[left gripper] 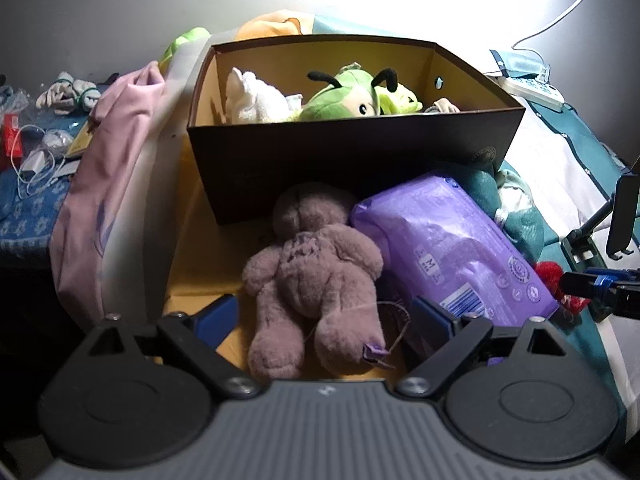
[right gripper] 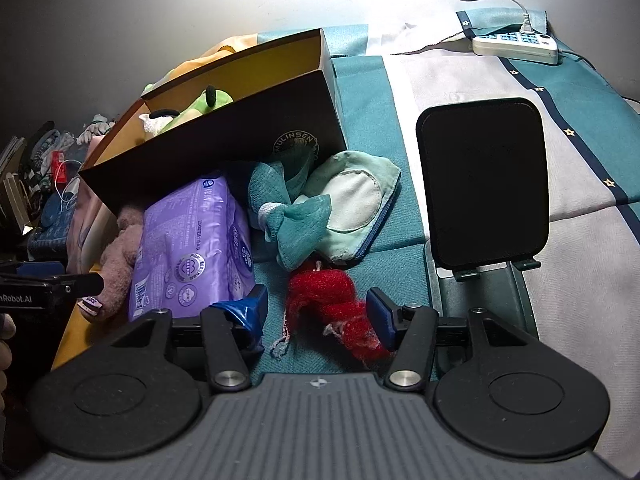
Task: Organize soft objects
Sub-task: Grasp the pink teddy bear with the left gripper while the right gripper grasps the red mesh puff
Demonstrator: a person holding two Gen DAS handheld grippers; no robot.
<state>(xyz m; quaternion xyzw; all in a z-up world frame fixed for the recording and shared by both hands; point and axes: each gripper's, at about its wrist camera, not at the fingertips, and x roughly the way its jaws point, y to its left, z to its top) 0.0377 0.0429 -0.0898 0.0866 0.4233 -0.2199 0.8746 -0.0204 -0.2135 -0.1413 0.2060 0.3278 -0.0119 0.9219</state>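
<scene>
On the bed, the dark cardboard box (left gripper: 352, 160) holds a green plush bug (left gripper: 352, 96) and white plush (left gripper: 252, 100). Before it lie a purple pack (left gripper: 452, 240), brown teddy bear (left gripper: 316, 276) between the spread left tongs (left gripper: 332, 316), and red yarn doll (right gripper: 332, 304) between the spread right tongs (right gripper: 318, 312).

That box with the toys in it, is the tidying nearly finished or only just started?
Partly done. The box already holds a green plush bug and a white soft toy. In hand: nothing gripped yet, but the open left gripper brackets the brown teddy bear, and the open right gripper brackets the red yarn piece. Left outside: the purple pack and teal cloth items.
</scene>
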